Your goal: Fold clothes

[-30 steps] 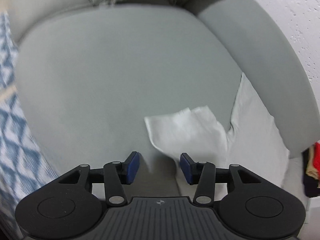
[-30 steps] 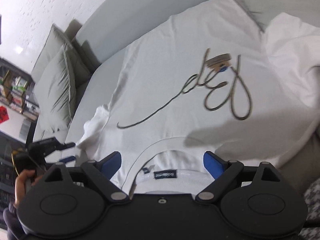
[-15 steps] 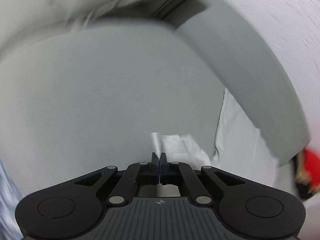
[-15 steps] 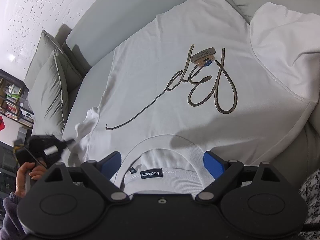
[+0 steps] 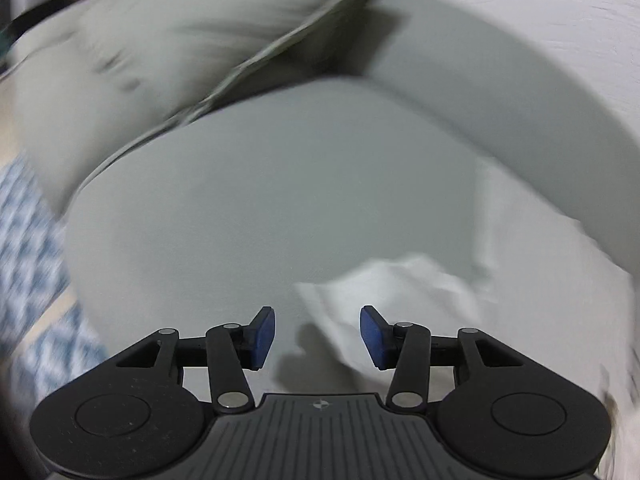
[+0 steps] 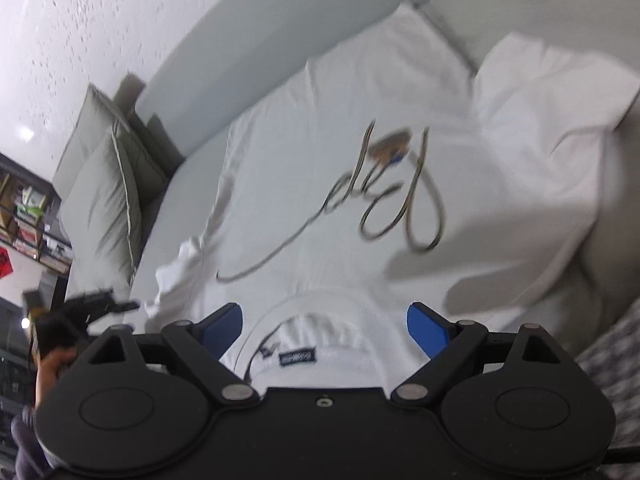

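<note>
The white T-shirt (image 6: 360,184) lies spread on the sofa (image 5: 280,200), and with the left gripper (image 5: 317,336) opening empty over its crumpled sleeve (image 5: 392,284) and the right gripper (image 6: 324,326) spread above the collar (image 6: 320,320), the sleeve risks staying bunched and spoiling the fold
</note>
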`<state>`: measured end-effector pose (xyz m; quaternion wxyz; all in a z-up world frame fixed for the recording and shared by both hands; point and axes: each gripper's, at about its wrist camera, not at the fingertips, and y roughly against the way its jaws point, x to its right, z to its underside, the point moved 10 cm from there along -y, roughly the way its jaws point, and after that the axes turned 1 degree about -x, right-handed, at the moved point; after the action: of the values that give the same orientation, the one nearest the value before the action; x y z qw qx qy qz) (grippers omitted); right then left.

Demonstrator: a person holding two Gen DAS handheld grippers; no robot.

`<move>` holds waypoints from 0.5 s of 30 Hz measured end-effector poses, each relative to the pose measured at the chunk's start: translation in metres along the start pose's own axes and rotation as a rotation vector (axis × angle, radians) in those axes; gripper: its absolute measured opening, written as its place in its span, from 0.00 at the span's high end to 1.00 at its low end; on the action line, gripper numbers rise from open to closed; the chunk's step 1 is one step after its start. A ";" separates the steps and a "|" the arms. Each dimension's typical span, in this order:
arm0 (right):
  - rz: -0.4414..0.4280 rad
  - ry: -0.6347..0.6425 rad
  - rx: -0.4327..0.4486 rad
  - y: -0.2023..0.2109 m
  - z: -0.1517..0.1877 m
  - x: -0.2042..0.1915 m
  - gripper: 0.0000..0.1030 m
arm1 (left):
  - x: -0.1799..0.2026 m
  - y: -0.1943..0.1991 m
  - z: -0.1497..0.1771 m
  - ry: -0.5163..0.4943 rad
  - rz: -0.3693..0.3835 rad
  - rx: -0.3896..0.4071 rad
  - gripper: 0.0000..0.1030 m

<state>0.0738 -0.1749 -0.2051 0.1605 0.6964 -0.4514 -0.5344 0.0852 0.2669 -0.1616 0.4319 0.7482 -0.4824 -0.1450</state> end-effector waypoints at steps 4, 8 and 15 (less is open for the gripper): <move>0.072 -0.033 0.052 0.004 -0.019 0.023 0.47 | 0.060 0.001 0.024 -0.168 0.198 -0.029 0.84; 0.171 0.043 0.022 -0.016 -0.023 0.034 0.79 | 0.109 -0.015 0.060 -0.316 0.250 -0.114 0.89; 0.361 0.238 -0.050 -0.004 0.007 0.048 0.81 | 0.125 -0.006 0.105 -0.516 0.178 -0.236 0.82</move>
<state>0.0704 -0.2089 -0.2395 0.3231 0.6581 -0.5334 -0.4219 0.0835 0.1087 -0.2031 0.3900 0.5859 -0.6200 -0.3469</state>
